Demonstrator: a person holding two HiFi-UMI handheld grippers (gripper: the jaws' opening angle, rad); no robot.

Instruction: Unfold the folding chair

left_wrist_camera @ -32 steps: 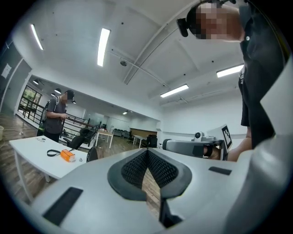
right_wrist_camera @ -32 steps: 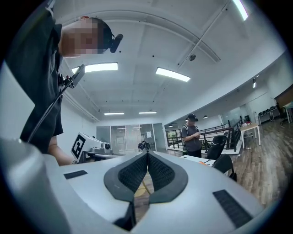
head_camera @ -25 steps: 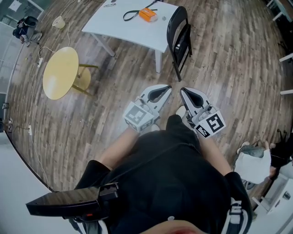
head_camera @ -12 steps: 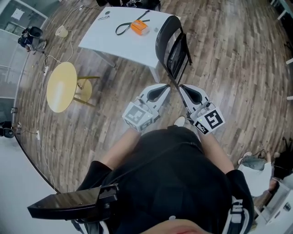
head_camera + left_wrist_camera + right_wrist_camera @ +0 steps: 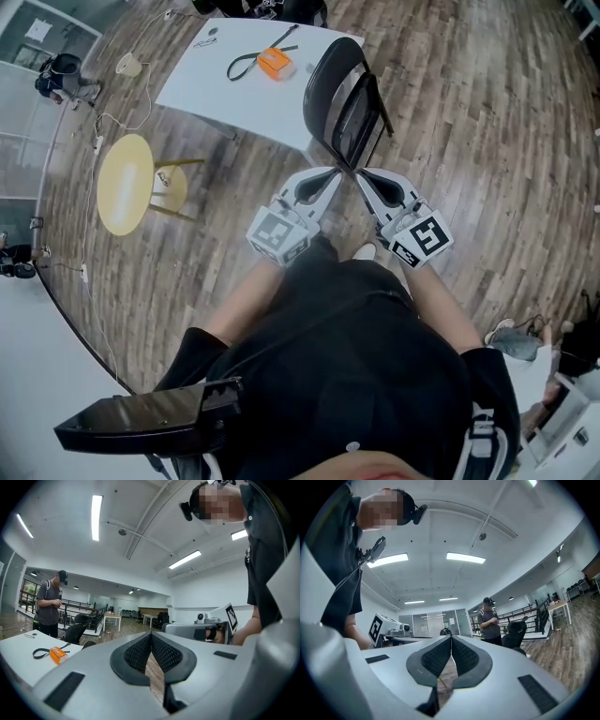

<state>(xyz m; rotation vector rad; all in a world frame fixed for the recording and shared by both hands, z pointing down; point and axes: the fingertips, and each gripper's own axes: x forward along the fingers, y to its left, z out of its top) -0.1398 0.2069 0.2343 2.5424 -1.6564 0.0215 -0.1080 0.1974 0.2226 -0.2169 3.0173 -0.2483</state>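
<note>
Your folding chair (image 5: 339,98) stands folded on the wood floor (image 5: 487,141), straight ahead of you, black and narrow.

Both claws point at the chair's lower end. Your left gripper (image 5: 336,172) is just left of the chair and your right gripper (image 5: 360,175) just right of it. I cannot tell whether either tip touches the frame. Each gripper has its 2 jaws pressed together, with nothing between them.

A white table (image 5: 234,98) crowds the chair's left side, and its near corner sits right beside the chair's back. On the tabletop, left of the chair and further from you, lie 1 orange object (image 5: 275,62) and 1 black strap (image 5: 246,64) just beside it.

Well apart from the chair, further left again, stands a small round yellow table (image 5: 125,183). A person (image 5: 49,604) stands on the side of the white table away from the chair.
</note>
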